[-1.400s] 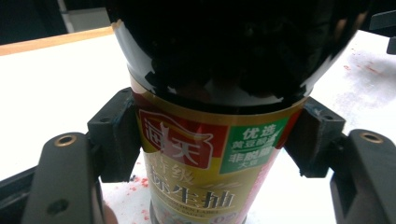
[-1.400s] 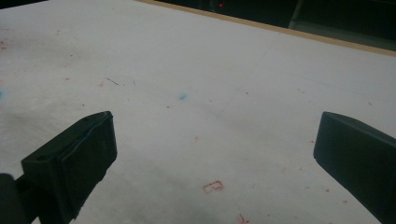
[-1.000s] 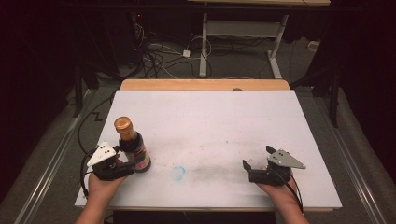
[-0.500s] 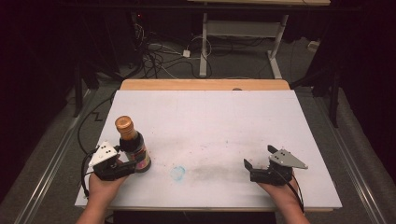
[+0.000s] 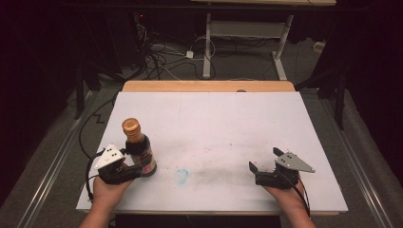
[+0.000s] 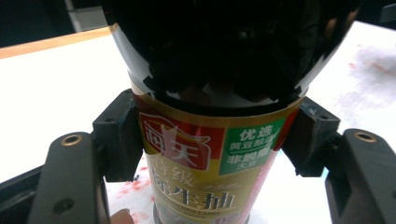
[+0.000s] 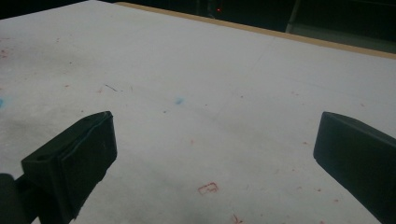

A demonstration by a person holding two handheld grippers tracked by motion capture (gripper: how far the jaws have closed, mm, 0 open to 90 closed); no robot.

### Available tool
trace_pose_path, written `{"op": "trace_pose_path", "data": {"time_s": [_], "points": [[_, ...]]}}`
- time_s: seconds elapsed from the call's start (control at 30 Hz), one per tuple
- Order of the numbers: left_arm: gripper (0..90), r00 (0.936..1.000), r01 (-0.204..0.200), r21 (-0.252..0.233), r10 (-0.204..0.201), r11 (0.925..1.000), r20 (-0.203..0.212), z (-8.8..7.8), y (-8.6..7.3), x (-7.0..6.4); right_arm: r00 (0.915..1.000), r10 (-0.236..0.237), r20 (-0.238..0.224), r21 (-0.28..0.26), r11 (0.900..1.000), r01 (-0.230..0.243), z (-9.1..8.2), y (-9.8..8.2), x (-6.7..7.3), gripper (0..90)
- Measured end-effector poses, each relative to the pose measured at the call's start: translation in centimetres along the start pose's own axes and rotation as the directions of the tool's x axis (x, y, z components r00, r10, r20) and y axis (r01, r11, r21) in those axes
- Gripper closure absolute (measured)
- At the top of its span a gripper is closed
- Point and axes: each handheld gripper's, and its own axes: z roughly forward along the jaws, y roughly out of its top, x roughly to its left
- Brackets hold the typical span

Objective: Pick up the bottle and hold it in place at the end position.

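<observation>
Soy sauce bottle (image 5: 139,148) stands upright at the worktop's (image 5: 214,123) near left, clamped low on its label by the left hand-held gripper (image 5: 127,167); right hand-held gripper (image 5: 263,166), jaws wide and empty, sits well apart at near right

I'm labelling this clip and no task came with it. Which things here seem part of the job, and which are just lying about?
Likely part of the job:
- soy sauce bottle, standing upright, clamped between the jaws of the left gripper
- right gripper, jaws apart, holding nothing

Just lying about:
- blue smudge on the white table
- cables on the floor behind
</observation>
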Motion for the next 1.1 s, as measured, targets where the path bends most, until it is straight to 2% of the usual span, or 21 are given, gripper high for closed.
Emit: {"op": "trace_pose_path", "data": {"time_s": [0.07, 0.2, 0.33, 0.6, 0.97, 1.1], "points": [[30.1, 0.9999, -0.013, 0.005, 0.013, 0.9999, 0.002, 0.4, 0.3, -0.3, 1.0, 0.0, 0.0, -0.001, 1.0, 0.0, 0.0, 0.0, 0.0, 0.1], [30.1, 0.9992, -0.005, -0.003, 0.005, 1.0, 0.039, 1.2, 0.8, -0.7, 1.0, 0.001, 0.003, -0.005, 1.0, -0.001, -0.1, 0.0, -0.1, 0.2], [30.1, 0.9983, -0.026, -0.005, 0.026, 0.9997, 0.051, 2.2, 1.5, -1.6, 1.0, 0.005, 0.004, -0.005, 1.0, -0.005, -0.2, 0.0, -0.2, 0.2], [30.1, 0.9954, -0.024, -0.017, 0.026, 0.9996, 0.093, 4.3, 2.6, -2.6, 1.0, 0.007, 0.005, -0.01, 1.0, -0.007, -0.3, 0.0, -0.3, 0.2], [30.1, 0.9922, -0.02, -0.026, 0.023, 0.9995, 0.123, 7.2, 4.1, -3.4, 0.9999, 0.01, 0.006, -0.012, 1.0, -0.01, -0.4, 0.0, -0.5, 0.2], [30.1, 0.9913, -0.035, -0.029, 0.039, 0.9989, 0.126, 8.5, 5.0, -3.8, 0.9999, 0.013, 0.0, -0.009, 1.0, -0.013, -0.4, -0.1, -0.4, 0.2]]}}
